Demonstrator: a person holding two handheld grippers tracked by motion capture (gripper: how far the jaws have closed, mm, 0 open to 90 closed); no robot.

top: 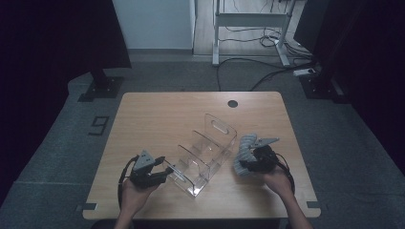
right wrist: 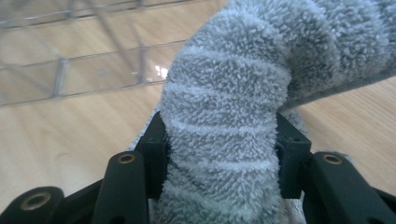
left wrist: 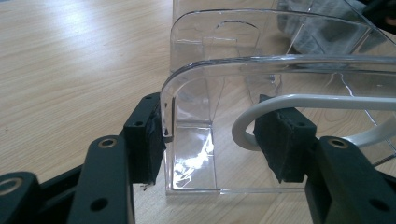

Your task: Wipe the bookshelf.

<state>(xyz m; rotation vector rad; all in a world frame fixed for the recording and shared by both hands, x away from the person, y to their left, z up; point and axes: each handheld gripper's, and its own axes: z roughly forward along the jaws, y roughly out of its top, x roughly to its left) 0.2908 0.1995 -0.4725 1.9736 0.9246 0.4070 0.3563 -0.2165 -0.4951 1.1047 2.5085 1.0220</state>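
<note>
On the light wooden table (top: 157, 114) we see a clear acrylic organiser with upright dividers (top: 206, 153) standing a little toward the near edge, set at a slant to the table's edges. Its tall end wall with a slot handle faces the far right corner, and its low end points toward the near edge.

We hold the left gripper (top: 161, 170) at the organiser's low near-left end, closer to the near left corner of the table than to the middle. In the left gripper view its two black jaws stand on either side of the organiser's curved clear end wall (left wrist: 196, 135): the left pad lies against the outer face of that wall, while the right pad sits inside, by a white cable loop (left wrist: 299, 103). We cannot tell whether the pads are actually squeezing the wall.

We hold the right gripper (top: 248, 160) just right of the organiser, toward the right edge of the table. Its jaws are pinching a fluffy grey ribbed sock (right wrist: 224, 135), with a pad pressed into the pile on each side. The sock bulges up between the pads and bends off to one side above them. In the high view the sock (top: 244, 149) lies beside the organiser's right side, outside its compartments.
</note>
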